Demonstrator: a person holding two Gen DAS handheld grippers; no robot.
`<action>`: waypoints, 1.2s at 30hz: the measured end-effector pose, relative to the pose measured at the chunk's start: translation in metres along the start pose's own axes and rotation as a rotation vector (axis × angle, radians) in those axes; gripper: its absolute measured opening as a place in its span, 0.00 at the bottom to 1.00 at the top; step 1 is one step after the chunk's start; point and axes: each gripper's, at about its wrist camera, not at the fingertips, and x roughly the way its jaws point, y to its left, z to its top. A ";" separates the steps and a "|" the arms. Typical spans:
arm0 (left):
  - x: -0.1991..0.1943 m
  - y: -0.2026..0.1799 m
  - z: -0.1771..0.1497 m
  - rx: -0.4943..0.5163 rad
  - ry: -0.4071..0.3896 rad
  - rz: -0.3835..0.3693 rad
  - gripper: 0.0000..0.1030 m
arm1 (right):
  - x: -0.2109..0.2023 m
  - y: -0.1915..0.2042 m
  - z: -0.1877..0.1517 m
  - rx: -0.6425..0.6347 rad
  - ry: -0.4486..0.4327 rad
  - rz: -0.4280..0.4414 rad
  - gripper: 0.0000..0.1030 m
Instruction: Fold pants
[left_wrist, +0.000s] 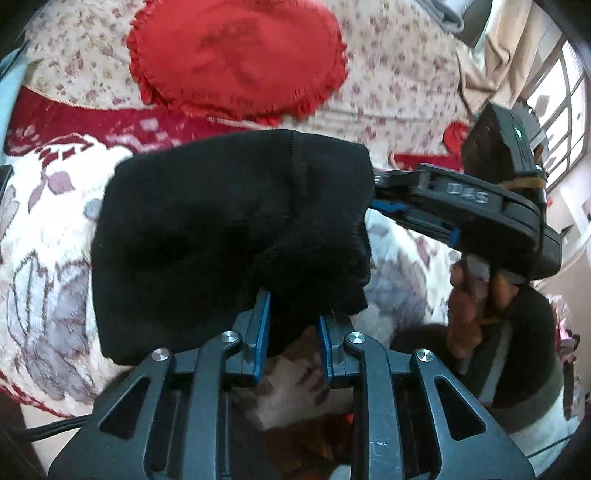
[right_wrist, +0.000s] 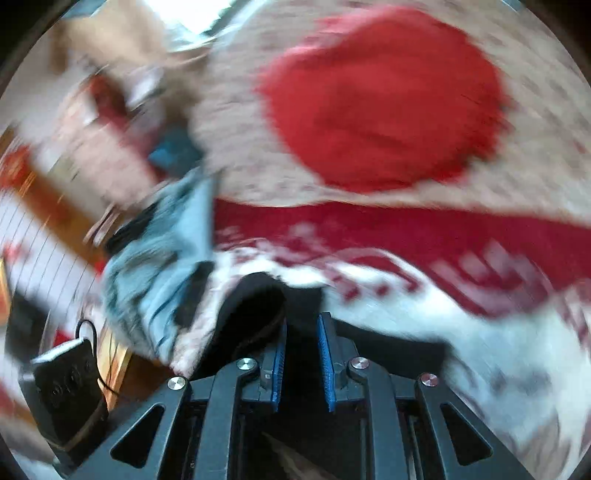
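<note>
black pants (left_wrist: 229, 229) bunched mid-frame, left gripper (left_wrist: 295, 314) pinching the hem, right gripper (left_wrist: 380, 192) seemingly clamped too; blurred, a thin bite could slip.

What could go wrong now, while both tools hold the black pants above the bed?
1. The left tool pinches only a small bunched edge of the black pants; the cloth may slip out.
2. The right tool also bites just one corner, so the hanging fold may sag unevenly.
3. The right wrist view is blurred; placing may be imprecise.

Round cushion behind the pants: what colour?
Red, with a frilly red edge; the cushion shows sharpest in the left wrist view, lying on the flowered cover.
</note>
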 end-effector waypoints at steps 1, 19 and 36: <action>-0.003 0.000 0.000 0.003 0.000 -0.005 0.22 | -0.006 -0.013 -0.007 0.059 -0.013 0.021 0.38; -0.031 0.048 -0.001 -0.065 -0.027 0.066 0.50 | 0.021 -0.014 -0.033 0.099 0.103 0.004 0.51; -0.004 0.043 0.028 -0.101 -0.031 0.193 0.50 | -0.018 -0.011 -0.017 -0.060 0.014 -0.110 0.02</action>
